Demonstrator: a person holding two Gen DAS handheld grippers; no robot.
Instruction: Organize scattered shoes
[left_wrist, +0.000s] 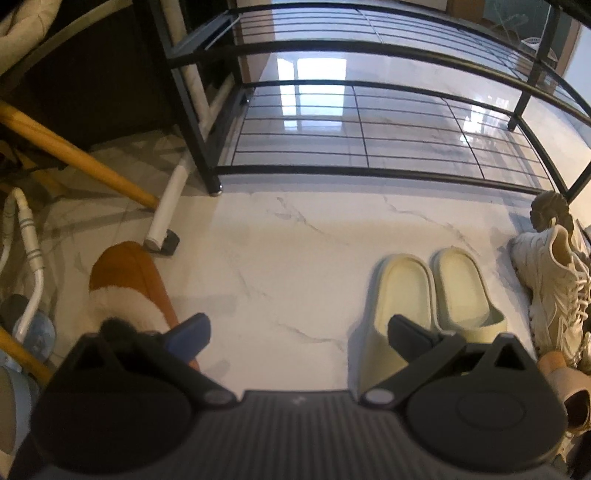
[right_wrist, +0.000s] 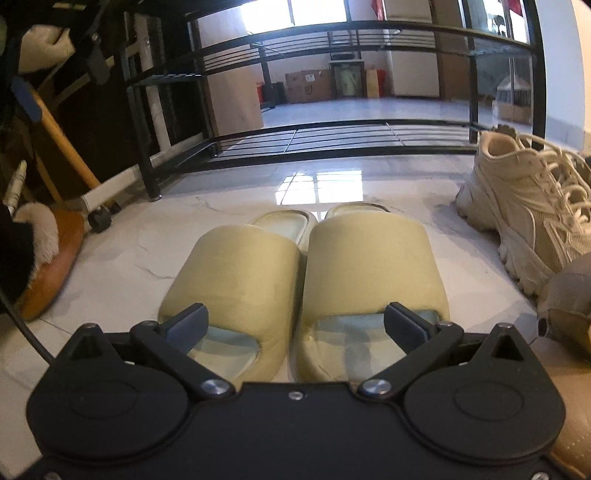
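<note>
As seen from right gripper (right_wrist: 297, 326) — slides (right_wrist: 303, 266) lengthwise, heels toward rack (right_wrist: 332, 142).

We see a pair of pale yellow foam slides (right_wrist: 303, 269) standing side by side and touching on the white marble floor. A cream chunky lace-up sneaker (right_wrist: 524, 206) lies to their right. To their left rests an orange slipper with white fur lining (left_wrist: 129, 291).
</note>
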